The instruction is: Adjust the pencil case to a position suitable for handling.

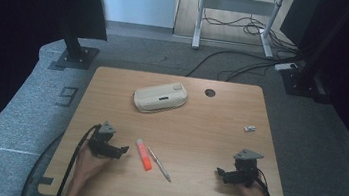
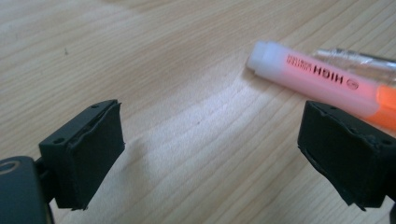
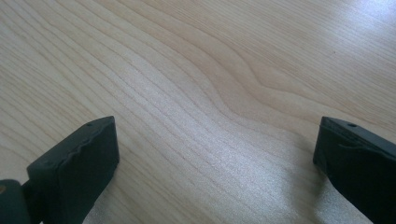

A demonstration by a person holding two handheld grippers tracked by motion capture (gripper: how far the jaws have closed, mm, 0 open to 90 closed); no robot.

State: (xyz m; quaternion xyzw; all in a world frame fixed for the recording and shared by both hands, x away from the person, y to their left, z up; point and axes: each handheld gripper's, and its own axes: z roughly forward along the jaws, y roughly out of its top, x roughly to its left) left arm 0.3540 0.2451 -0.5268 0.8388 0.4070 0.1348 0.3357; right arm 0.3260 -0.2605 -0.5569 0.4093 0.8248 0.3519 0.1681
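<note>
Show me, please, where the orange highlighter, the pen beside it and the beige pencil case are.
orange highlighter (image 1: 144, 154), high view, middle of its barrel.
pen (image 1: 159, 164), high view, middle of its slim shaft.
beige pencil case (image 1: 160, 97), high view, centre of its top face.

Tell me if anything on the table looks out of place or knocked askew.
Nothing looks spilled or damaged. The highlighter and pen lie loose and slanted near the left gripper, outside the closed pencil case. A small white item sits alone near the table's right edge; what it is I cannot tell.
</note>
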